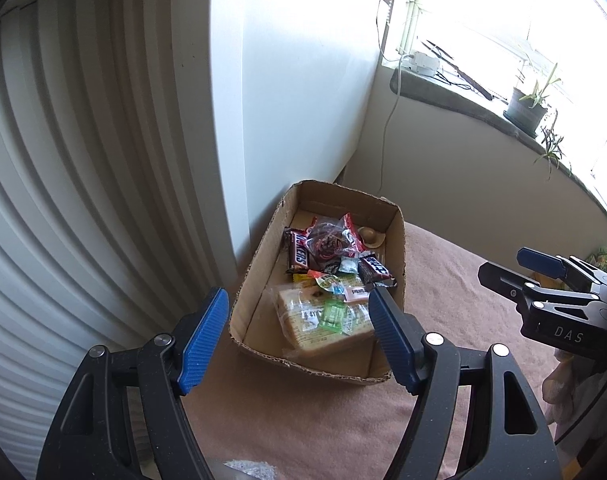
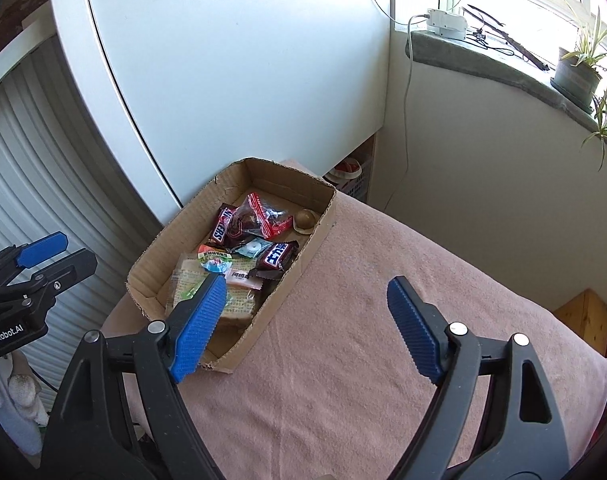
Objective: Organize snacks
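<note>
An open cardboard box (image 1: 259,276) (image 2: 303,256) sits on a pink cloth-covered table against a white cabinet. It holds several snacks: a Snickers bar (image 1: 297,254) (image 2: 220,226), a clear red-edged bag (image 1: 331,240) (image 2: 263,218), a dark blue-lettered bar (image 1: 375,270) (image 2: 277,258), a wrapped cracker pack (image 1: 323,324) (image 2: 239,300) and small candies. My left gripper (image 1: 299,312) is open and empty, just in front of the box. My right gripper (image 2: 307,300) is open and empty, above the box's right front corner.
The pink cloth (image 2: 383,340) (image 1: 443,280) covers the table to the right of the box. A white cabinet (image 2: 243,60) stands behind the box, a ribbed white panel (image 1: 63,160) to the left. A windowsill with a potted plant (image 2: 579,72) is at far right.
</note>
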{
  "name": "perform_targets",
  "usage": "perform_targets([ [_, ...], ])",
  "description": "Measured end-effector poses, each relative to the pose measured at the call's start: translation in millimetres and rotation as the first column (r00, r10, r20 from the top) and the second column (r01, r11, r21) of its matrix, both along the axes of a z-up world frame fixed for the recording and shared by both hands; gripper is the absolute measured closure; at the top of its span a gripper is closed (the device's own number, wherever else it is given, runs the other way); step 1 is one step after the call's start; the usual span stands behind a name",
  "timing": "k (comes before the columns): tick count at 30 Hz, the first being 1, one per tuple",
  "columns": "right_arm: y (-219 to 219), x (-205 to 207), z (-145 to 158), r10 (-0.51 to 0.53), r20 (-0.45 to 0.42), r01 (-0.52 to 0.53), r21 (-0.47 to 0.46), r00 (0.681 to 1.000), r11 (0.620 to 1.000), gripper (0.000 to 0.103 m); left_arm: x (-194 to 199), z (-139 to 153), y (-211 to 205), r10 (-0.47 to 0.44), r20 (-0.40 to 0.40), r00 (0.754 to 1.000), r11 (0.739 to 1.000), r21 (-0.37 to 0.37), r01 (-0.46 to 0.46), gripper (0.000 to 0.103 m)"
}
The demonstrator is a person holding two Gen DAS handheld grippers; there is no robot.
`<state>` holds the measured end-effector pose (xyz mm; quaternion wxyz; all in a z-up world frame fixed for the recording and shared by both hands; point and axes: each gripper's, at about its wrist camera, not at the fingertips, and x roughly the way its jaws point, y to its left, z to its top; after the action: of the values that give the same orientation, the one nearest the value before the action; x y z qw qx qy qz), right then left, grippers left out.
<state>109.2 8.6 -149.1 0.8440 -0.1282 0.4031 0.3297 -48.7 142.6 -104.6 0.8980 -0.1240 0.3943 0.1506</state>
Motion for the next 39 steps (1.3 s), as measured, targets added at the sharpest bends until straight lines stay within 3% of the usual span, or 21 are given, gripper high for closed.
perform_targets([
  [39,1,-12,-2,-0.002,-0.008,0.002,-0.008,1.000,1.000,0.018,-2,-1,-6,0.000,-0.025,1.000,1.000,0.010,0.001,0.030],
])
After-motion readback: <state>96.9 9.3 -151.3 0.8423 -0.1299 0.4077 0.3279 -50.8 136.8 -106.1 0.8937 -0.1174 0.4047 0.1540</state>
